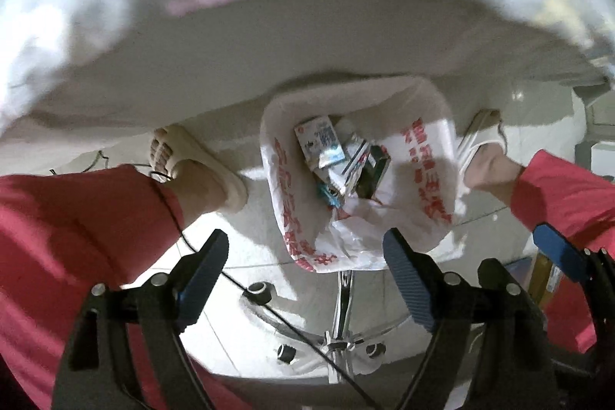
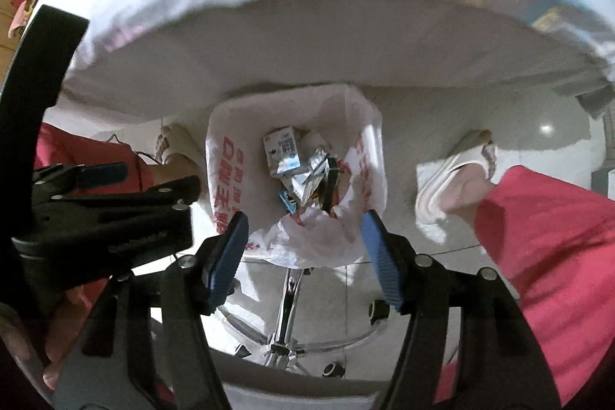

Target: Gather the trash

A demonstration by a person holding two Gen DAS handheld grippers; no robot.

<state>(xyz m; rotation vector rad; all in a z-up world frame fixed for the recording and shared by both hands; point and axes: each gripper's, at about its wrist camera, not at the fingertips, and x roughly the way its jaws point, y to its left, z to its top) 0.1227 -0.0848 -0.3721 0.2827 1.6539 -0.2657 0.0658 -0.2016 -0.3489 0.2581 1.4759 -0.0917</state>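
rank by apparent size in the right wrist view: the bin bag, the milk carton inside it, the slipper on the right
1. bin bag
2. slipper, though it may sit nearer the camera than the carton
3. milk carton

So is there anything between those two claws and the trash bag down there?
Nothing visible. Both the left gripper and right gripper hang open and empty above the lined bin, whose mouth is uncovered, with a carton and wrappers inside.
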